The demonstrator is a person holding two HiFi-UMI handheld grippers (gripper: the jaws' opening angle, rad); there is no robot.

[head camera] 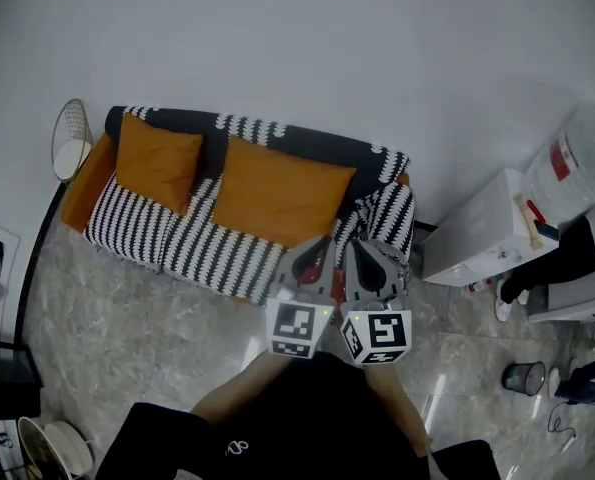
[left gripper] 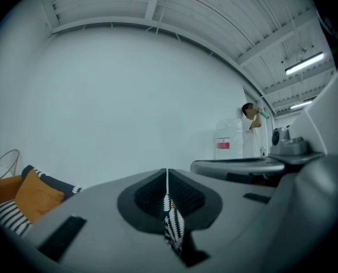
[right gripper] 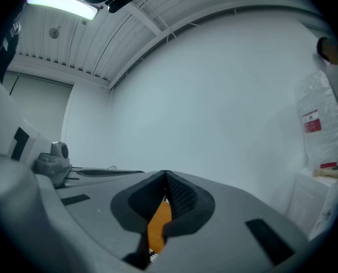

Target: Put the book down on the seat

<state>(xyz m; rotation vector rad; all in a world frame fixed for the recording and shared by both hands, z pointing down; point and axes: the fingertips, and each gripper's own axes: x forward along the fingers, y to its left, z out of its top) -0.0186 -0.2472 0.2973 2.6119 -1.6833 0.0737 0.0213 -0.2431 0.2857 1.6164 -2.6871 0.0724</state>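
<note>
The sofa (head camera: pixel 207 243) has a black-and-white zigzag throw over its seat and two orange cushions (head camera: pixel 277 193) against its back. No book shows in any view. My left gripper (head camera: pixel 315 248) and right gripper (head camera: pixel 369 250) are held side by side above the floor in front of the sofa's right end. Both point toward the wall. In the left gripper view the left gripper (left gripper: pixel 167 175) is shut with nothing held; zigzag fabric shows beyond the tips. The right gripper (right gripper: pixel 165 178) is shut and empty too, with orange showing beyond its tips.
A round wire stand (head camera: pixel 72 138) sits at the sofa's left end. To the right are a white cabinet (head camera: pixel 487 228), a large water bottle (head camera: pixel 582 158), a person (head camera: pixel 567 258) and a black bin (head camera: pixel 524 376). The floor is glossy marble.
</note>
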